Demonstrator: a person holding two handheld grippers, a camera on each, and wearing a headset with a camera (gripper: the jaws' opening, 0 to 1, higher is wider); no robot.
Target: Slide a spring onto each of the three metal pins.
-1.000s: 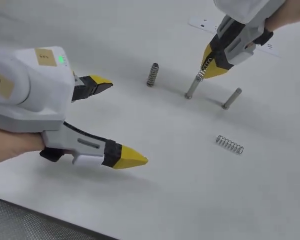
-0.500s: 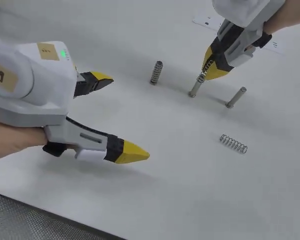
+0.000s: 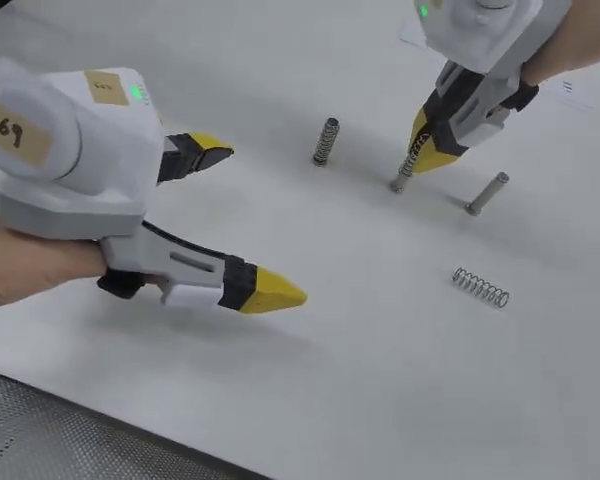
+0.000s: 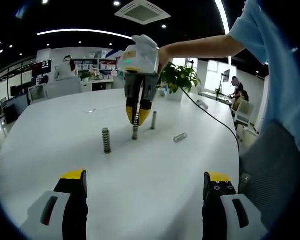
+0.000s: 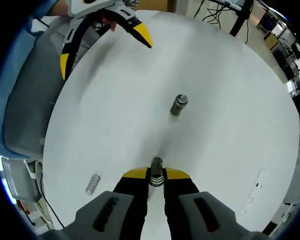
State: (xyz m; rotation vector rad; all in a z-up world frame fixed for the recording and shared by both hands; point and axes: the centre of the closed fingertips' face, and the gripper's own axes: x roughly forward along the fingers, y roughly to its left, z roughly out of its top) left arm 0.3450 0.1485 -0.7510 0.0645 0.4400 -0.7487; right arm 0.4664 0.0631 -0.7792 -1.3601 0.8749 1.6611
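In the head view, the right gripper (image 3: pixel 423 158) pinches a spring (image 3: pixel 412 160) and holds it on top of the middle pin (image 3: pixel 400 183), well back from the front edge of the white table (image 3: pixel 380 380). That way the spring can slip down the pin. Just left of it stands a finished pin (image 3: pixel 326 141) with its spring on. To the right is the bare pin (image 3: pixel 487 193). The loose spring (image 3: pixel 480 287) lies flat nearer the front edge, easy to pick up. The left gripper (image 3: pixel 242 222) hangs over the left side with its jaws wide apart, holding nothing and out of the way. In the left gripper view, lots of bare table lies between its jaws and the pins. In the right gripper view, the jaws squeeze the spring from both sides, and the table around it is free.
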